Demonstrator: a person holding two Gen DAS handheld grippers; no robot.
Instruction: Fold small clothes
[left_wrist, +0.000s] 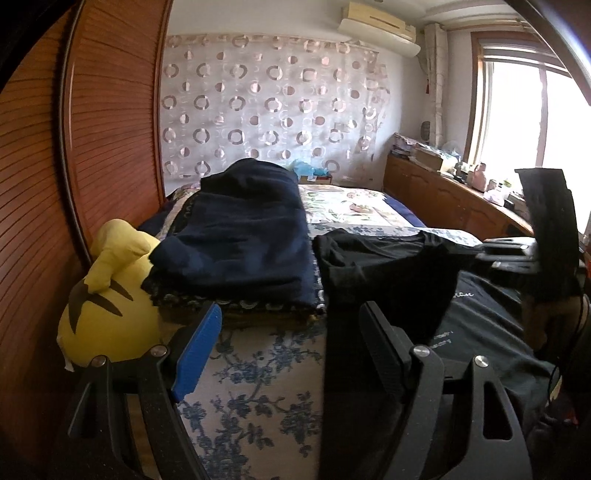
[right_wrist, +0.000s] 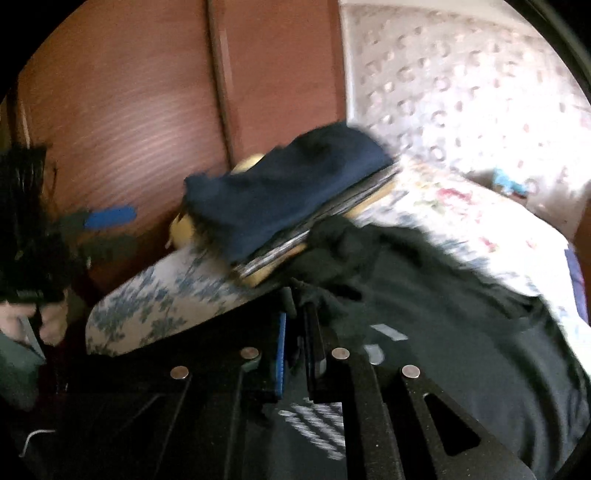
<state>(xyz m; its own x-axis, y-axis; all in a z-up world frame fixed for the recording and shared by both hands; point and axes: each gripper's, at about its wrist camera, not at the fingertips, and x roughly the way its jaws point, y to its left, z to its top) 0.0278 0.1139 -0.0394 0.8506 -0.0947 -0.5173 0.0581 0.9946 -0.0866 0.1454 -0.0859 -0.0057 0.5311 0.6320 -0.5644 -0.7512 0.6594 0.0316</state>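
I see the dark grey cotton T-shirt with small white print (left_wrist: 491, 325) spread on the blue-and-white floral bedsheet (left_wrist: 258, 369), just right of the folded navy blanket stack (left_wrist: 243, 236). My left gripper (left_wrist: 291, 354) hangs spread over the shirt's left edge, pinching nothing. My right gripper (right_wrist: 299, 339) has its jaws pressed together on the shirt's cloth; this view is blurred.

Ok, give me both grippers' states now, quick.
Left gripper: open, holding nothing.
Right gripper: shut on the black T-shirt, pinching its edge.
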